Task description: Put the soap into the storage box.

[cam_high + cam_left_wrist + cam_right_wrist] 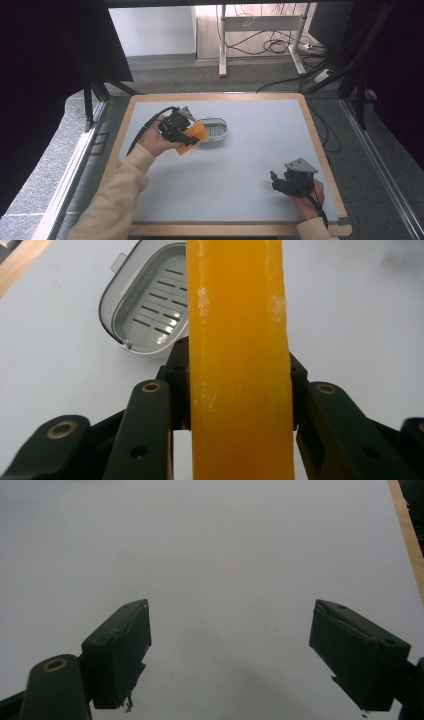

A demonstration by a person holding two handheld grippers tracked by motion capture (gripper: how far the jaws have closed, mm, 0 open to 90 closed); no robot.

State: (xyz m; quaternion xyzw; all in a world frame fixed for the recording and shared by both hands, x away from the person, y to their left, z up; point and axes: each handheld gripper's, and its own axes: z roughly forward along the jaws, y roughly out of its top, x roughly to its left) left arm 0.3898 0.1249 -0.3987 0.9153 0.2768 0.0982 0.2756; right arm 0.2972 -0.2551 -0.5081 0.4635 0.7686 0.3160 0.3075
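The left gripper point(192, 137) is pinching an orange bar of soap point(193, 135) between its jaws, holding it clear of the table point(250, 165) just beside the near-left edge of the soap dish point(214, 129). In the left gripper view the soap bar point(239, 365) is rising straight up between the two black jaws, with pale scuffs on its surface and no readable stamp or lettering. The dish point(145, 310) is lying beyond it, grey-rimmed with a slotted drain insert, bearing no visible brand. The right gripper point(276, 181) is resting well apart from the dish, toward the table's near right corner, its jaws point(230, 655) standing spread wide with nothing between them.
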